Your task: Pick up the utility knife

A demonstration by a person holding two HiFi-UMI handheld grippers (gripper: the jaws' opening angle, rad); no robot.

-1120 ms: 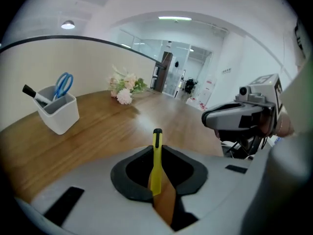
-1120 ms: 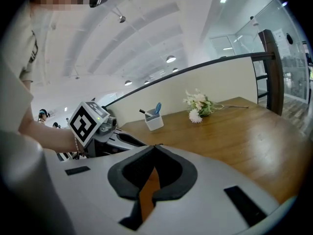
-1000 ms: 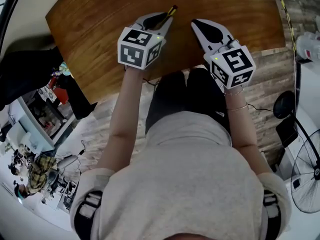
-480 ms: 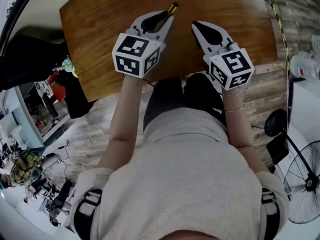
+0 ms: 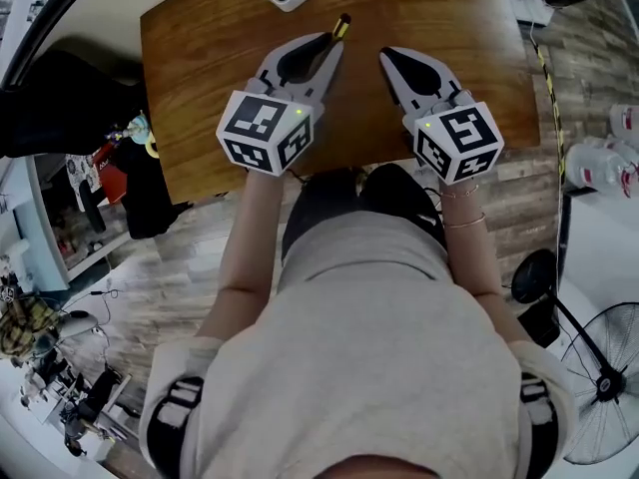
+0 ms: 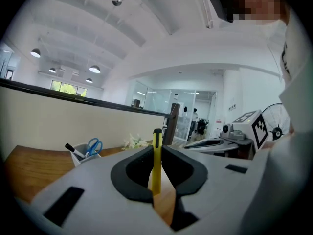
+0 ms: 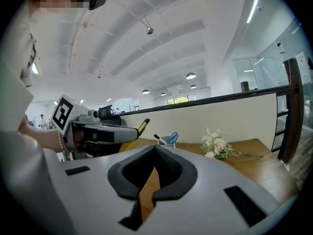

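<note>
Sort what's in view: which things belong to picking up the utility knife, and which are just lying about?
Job: yellow utility knife, clamped in the left gripper.
Lying about: cup with scissors and a marker; white flowers. The right gripper is shut and empty.

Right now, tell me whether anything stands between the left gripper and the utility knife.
Nothing visible does. The left gripper is shut on the utility knife: its yellow body is clamped between the jaws, with the dark tip sticking out past them. The right gripper is beside it, shut and empty.
</note>
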